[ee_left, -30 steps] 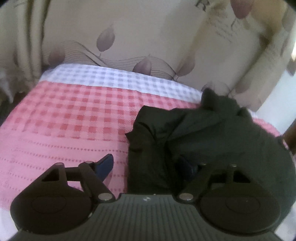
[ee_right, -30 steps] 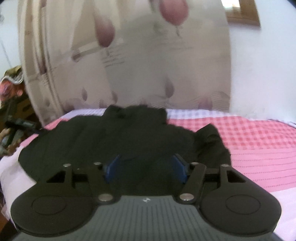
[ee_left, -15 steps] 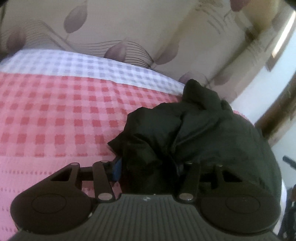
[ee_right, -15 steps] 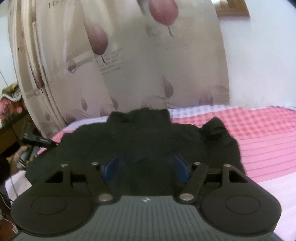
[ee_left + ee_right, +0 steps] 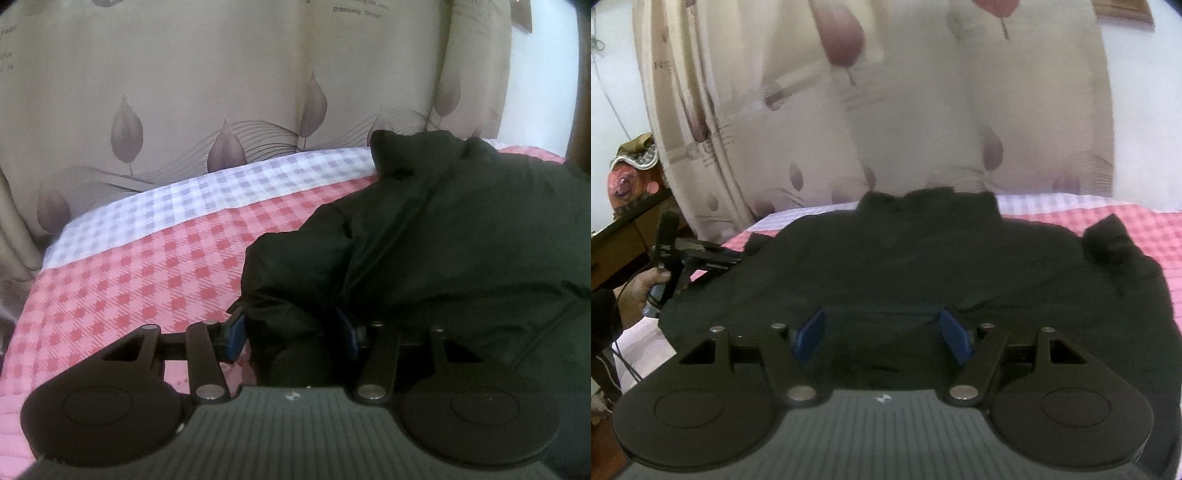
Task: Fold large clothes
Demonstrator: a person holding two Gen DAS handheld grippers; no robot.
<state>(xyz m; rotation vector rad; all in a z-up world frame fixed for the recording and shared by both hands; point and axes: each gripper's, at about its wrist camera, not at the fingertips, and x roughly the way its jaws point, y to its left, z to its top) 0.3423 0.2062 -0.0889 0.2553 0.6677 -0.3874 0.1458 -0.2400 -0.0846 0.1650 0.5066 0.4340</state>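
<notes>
Left wrist view: looking down along the tongs over a bed.
Left gripper (image 5: 291, 332): its blue pads (image 5: 236, 334) have closed in on a bunched fold of the dark garment (image 5: 443, 236) and press it from both sides; the cloth fills the gap between them.
Garment here: a rumpled heap on the right half of the bed, one lump reaching up toward the far edge.
Bedcover (image 5: 147, 273): pink and red check, with a pale lilac check band along the far side.
Curtain (image 5: 221, 92): beige with a leaf print, hanging right behind the bed.

Right wrist view: facing the same garment from the other side.
Right gripper (image 5: 882, 336): jaws apart and just now widening, blue pads clear of the cloth, which lies below and ahead of them.
Garment there: spread wide and fairly flat across the bed.
Hand (image 5: 639, 291): at the left edge, grasping the handle of the other gripper by the garment's corner.
</notes>
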